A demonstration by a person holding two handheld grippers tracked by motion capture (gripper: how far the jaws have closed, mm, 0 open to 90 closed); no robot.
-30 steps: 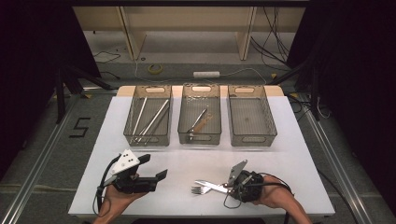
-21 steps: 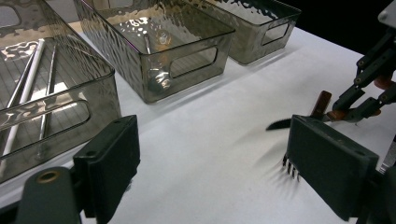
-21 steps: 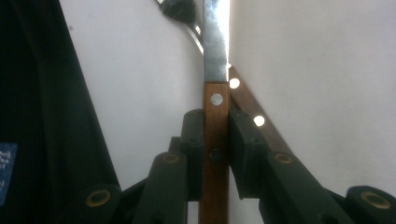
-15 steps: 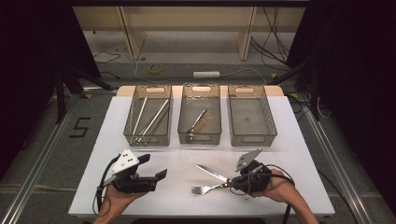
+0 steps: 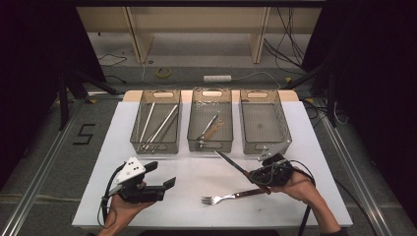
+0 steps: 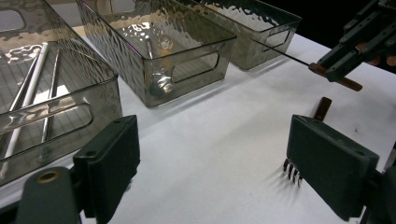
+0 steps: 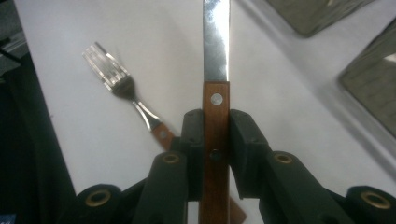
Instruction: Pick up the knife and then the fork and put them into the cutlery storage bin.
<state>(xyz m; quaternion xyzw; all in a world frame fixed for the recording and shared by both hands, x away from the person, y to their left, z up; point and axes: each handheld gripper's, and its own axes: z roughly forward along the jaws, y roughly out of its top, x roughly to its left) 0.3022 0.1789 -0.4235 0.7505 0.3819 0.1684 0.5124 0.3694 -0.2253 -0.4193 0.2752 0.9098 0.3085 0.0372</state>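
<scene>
Wood-handled knife (image 7: 216,70) clamped, blade forward (fork (image 7: 127,93) flat)

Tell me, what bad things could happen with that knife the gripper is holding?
The right gripper pinches the knife only on its thin wooden handle, so it might twist or slip out. Its long blade points toward the middle bin and might bump the rim on the way. The fork lies on the table just below the knife, so a low swing might knock it.
</scene>
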